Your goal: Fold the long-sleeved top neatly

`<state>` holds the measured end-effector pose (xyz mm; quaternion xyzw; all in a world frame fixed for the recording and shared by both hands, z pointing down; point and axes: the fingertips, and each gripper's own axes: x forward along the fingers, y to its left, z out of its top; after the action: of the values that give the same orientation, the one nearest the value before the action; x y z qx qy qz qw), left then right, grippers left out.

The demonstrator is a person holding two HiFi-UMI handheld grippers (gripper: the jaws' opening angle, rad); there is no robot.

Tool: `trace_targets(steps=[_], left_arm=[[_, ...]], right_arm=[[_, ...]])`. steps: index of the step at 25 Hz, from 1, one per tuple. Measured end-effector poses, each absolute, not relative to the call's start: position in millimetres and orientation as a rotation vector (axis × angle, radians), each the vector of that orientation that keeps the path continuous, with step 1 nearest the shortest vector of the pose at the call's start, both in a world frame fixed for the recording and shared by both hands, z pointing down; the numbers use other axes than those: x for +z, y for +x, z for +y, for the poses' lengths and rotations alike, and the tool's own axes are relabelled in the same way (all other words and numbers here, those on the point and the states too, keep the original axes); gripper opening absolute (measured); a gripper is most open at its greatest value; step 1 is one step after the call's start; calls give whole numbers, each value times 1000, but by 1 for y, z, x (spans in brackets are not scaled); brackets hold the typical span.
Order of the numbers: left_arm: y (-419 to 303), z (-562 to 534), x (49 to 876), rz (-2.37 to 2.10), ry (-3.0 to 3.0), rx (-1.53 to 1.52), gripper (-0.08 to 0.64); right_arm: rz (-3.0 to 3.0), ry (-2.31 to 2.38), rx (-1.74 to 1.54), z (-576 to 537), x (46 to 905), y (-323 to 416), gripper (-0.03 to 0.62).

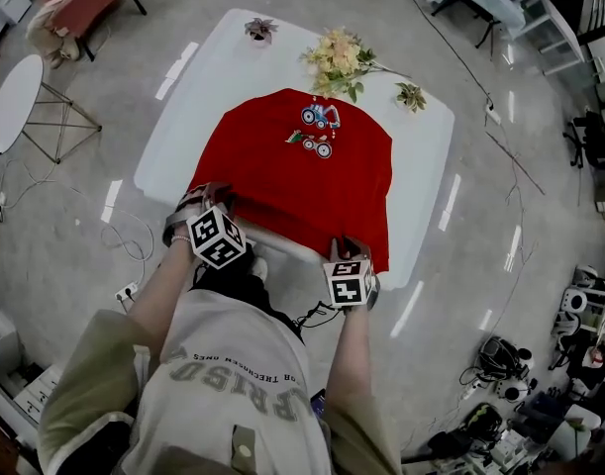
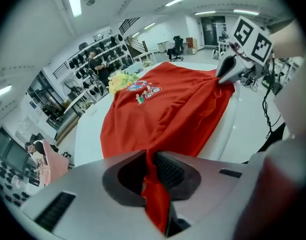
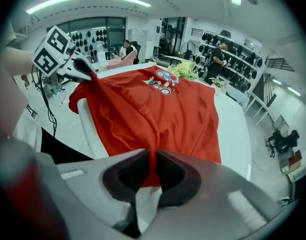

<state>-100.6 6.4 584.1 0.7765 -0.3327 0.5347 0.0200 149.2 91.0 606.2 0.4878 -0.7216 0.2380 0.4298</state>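
A red long-sleeved top [image 1: 302, 171] with a small tractor print lies spread on the white table [image 1: 426, 156], its near hem hanging over the front edge. My left gripper [image 1: 215, 206] is shut on the hem at the near left corner; red cloth [image 2: 155, 194] is pinched between its pads. My right gripper [image 1: 352, 255] is shut on the hem at the near right corner, with the fabric [image 3: 151, 164] running up out of the jaws. From the left gripper view I see the right gripper [image 2: 228, 71]; from the right gripper view, the left gripper [image 3: 80, 69].
A flower bouquet [image 1: 340, 62] and two small potted plants [image 1: 260, 30] [image 1: 411, 95] stand along the table's far edge. A round side table [image 1: 15, 102] is at the left. Cables and equipment [image 1: 510, 364] lie on the floor at the right.
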Motion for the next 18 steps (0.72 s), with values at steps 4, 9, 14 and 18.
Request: trace_targets(steps=[4,9,14,18], left_arm=[[-99,28,564,-1081,2507,1589,37],[-101,70,566,-1130,2501,1489,38],[-102,105,606,-1106,2418,1507,40],[-101,114,625,-1116,2360,1489,59]], right_arm=[[-1844,1271,513,98,582,157,40],[-1924,1309,421,120,557,165,40],[-1885,1221,419,145,588,168,41],[-1873,1202,449,144,609,171,43]])
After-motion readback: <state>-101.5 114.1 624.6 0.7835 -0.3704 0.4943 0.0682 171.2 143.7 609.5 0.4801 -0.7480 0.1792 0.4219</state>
